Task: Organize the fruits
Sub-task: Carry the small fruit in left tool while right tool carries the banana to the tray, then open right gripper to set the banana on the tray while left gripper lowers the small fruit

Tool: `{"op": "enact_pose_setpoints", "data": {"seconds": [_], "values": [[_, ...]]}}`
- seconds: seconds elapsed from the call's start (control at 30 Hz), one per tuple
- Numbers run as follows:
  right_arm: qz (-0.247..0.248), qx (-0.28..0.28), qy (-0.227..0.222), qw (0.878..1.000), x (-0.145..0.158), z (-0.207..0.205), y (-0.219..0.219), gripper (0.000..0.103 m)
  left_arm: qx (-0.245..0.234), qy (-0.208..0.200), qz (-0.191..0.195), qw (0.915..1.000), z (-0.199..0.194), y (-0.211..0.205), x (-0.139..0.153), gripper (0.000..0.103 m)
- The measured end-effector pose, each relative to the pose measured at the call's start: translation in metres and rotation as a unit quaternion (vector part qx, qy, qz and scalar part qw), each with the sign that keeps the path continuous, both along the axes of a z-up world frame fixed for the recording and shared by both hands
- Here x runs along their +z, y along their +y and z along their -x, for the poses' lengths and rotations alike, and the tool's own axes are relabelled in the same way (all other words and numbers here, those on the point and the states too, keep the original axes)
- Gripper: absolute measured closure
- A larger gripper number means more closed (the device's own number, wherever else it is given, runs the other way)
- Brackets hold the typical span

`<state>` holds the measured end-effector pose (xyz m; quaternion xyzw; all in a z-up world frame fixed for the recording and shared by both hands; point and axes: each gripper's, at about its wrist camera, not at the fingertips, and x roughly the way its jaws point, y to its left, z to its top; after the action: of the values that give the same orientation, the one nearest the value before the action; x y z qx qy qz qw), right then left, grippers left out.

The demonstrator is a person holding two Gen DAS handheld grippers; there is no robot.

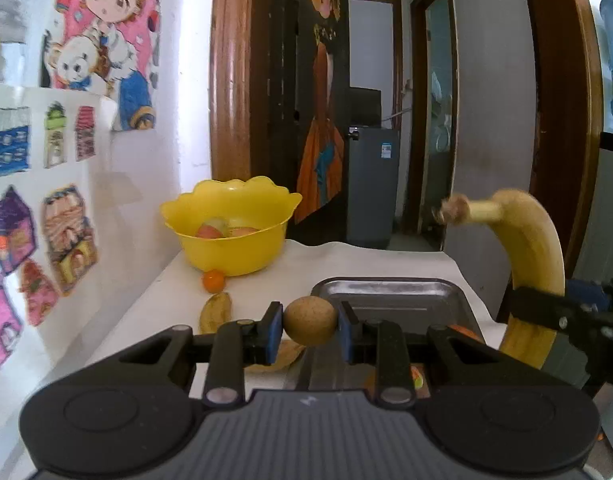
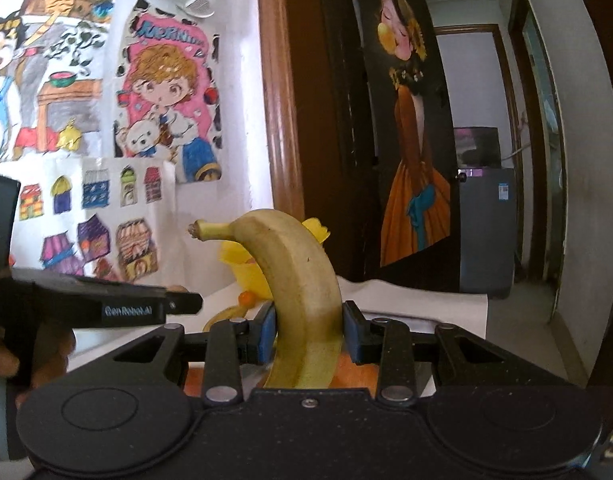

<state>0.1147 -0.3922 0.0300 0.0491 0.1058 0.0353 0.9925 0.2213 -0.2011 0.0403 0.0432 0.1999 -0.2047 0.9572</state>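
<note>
A brown kiwi (image 1: 309, 321) is pinched by the left gripper (image 1: 310, 326) above a metal tray (image 1: 390, 292). A banana (image 2: 302, 300) (stem uppermost) is clamped by the right gripper (image 2: 308, 334), near a yellow bowl (image 1: 230, 226) on the white table (image 1: 370, 260).

Banana (image 2: 302, 300) lower end: hidden behind the right gripper's body.
Bowl (image 2: 246, 268): mostly hidden behind the banana in the right wrist view.
Fruit in the bowl (image 1: 222, 232): only the tops show above the rim.
Tray (image 1: 386, 292) near side: covered by the left gripper (image 1: 310, 322).
</note>
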Motion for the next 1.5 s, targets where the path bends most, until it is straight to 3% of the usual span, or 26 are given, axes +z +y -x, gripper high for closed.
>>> {"op": "enact_pose_setpoints", "data": {"seconds": [0.27, 0.73, 0.97, 1.5], "values": [[0.012, -0.025, -0.029, 0.999, 0.008, -0.029, -0.018, 0.066, -0.002, 0.044, 0.001, 0.9990, -0.039, -0.013, -0.017, 0.072], [0.024, -0.033, -0.034, 0.999, -0.019, -0.059, -0.007, 0.066, -0.004, 0.120, -0.032, 0.9922, -0.064, -0.026, -0.035, 0.072], [0.022, -0.035, -0.024, 0.999, -0.021, -0.062, -0.005, 0.066, -0.003, 0.132, -0.056, 0.9896, -0.063, -0.032, -0.041, 0.071], [0.037, -0.032, -0.012, 0.999, -0.028, -0.077, 0.002, 0.065, -0.004, 0.142, -0.067, 0.9876, -0.064, -0.037, -0.047, 0.071]]}}
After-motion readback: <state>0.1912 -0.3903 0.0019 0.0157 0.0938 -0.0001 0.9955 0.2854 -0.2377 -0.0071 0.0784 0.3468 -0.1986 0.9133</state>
